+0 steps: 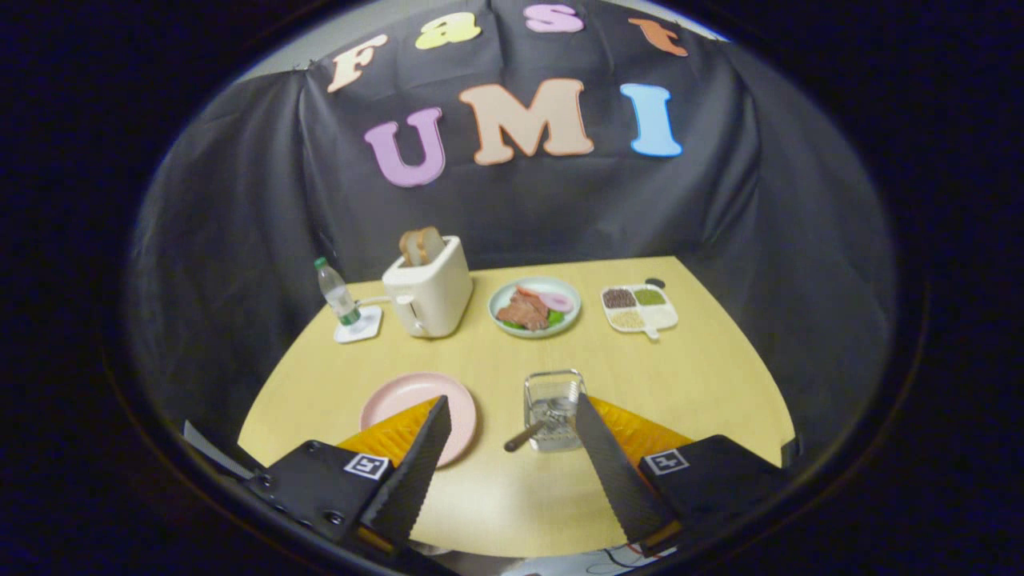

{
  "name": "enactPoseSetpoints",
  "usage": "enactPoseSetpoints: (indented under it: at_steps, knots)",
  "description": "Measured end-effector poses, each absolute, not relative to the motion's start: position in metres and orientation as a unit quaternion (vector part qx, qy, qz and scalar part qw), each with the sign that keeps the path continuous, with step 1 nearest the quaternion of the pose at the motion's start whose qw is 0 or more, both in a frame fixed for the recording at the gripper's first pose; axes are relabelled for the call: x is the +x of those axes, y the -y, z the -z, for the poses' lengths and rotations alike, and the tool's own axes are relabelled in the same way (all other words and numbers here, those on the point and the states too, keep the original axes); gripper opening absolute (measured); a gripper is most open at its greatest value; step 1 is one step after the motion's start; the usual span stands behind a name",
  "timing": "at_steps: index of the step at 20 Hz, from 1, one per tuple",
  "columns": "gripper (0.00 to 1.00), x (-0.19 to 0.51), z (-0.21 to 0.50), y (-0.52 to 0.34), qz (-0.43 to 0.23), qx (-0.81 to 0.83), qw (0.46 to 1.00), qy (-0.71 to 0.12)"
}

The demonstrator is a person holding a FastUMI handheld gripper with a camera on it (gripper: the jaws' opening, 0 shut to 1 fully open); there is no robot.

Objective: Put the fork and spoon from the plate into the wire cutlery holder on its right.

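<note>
Plainly, the gripper (508,448) hangs above the near part of the pale yellow tabletop (704,376) with its two fingers spread wide apart and nothing held between them. Just ahead of the left finger (416,472) lies the round pink plate (408,396), flat on the table, its near side hidden behind that finger; the part that shows is bare. Just ahead of the right finger, and to the right of the plate, stands the small wire cutlery holder (552,408), a silvery mesh basket with a rounded rim, upright and touching nothing else on the table. A dark wooden-looking utensil handle (524,437) slants out of the holder toward the gripper, its end pointing into the gap between the fingers; pale metal shapes sit inside the mesh, too small to tell whether they are fork or spoon. Well beyond the fingers, along the far side of the table, stand a clear plastic bottle with a green cap (338,294) on a white square coaster, a cream toaster (428,294) with slices of bread sticking up, a light green plate of food (534,307), and a white divided tray of grains (638,309).
</note>
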State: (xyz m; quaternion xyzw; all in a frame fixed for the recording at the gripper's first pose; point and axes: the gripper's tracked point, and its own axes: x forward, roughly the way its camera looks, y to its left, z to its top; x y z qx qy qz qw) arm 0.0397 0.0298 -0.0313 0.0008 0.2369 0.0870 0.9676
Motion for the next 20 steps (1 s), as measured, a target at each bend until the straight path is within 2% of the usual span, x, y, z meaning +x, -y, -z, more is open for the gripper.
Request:
enactPoseSetpoints:
  at_steps: [8, 15, 20]
  knots:
    - [0.99, 0.039, -0.045, -0.069, -0.096, -0.001, 0.992, -0.084]
    - [0.99, 0.021, -0.067, -0.106, -0.098, 0.032, 0.995, -0.011]
    - [0.99, 0.01, -0.063, -0.118, -0.098, 0.024, 0.995, -0.013]
